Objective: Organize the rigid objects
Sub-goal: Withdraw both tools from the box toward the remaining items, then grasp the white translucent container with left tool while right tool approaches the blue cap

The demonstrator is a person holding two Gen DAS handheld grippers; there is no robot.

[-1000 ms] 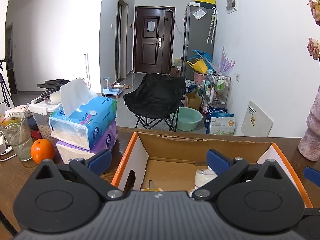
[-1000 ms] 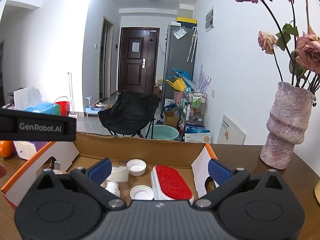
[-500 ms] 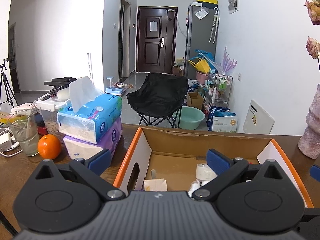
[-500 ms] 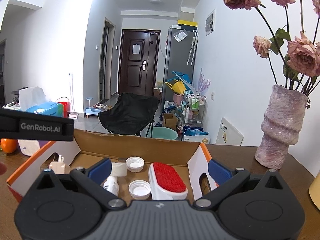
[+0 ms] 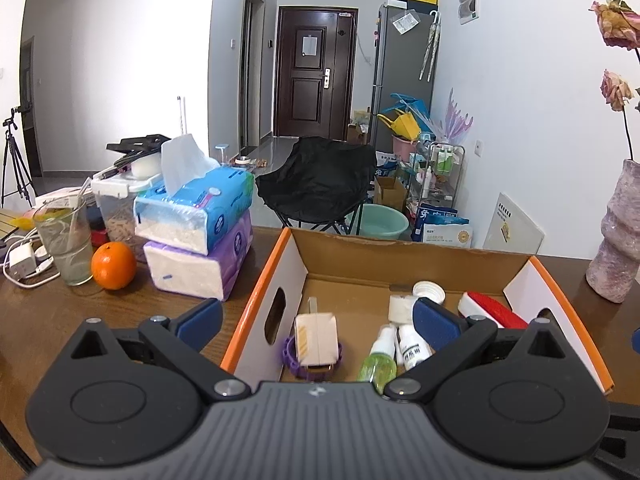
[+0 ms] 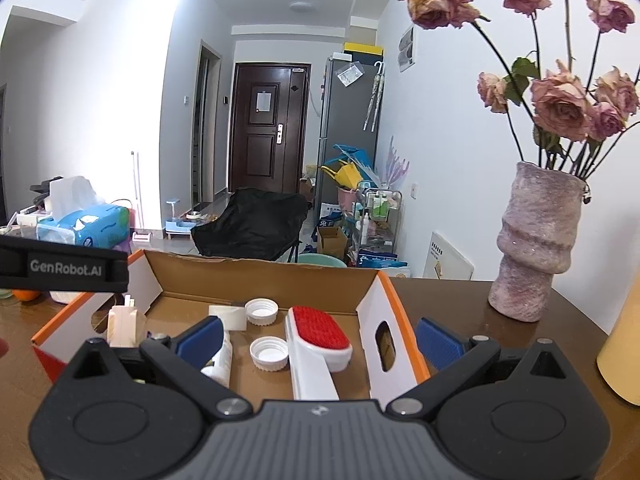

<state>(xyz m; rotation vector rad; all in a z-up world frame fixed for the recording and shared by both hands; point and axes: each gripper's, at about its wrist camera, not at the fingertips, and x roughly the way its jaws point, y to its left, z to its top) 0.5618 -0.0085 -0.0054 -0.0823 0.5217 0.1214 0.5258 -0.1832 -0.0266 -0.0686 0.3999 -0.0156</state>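
Observation:
An open cardboard box with orange edges sits on the brown table. Inside it lie a cream block on a purple ring, a green spray bottle, a small white bottle, a tape roll, a white cap and a red-faced lint brush. My left gripper hovers open over the box's near left part, holding nothing. My right gripper is open above the near right part, over the lint brush, two white caps and the white bottle.
Two stacked tissue packs, an orange and a glass stand left of the box. A pink vase with dried roses stands to the right, and a yellow object at the far right edge. The left gripper's body shows at left.
Both grippers have risen and tilted, so more of the box's inside shows, with the cream block, bottles and brush now in plain sight. Both stay open and empty.

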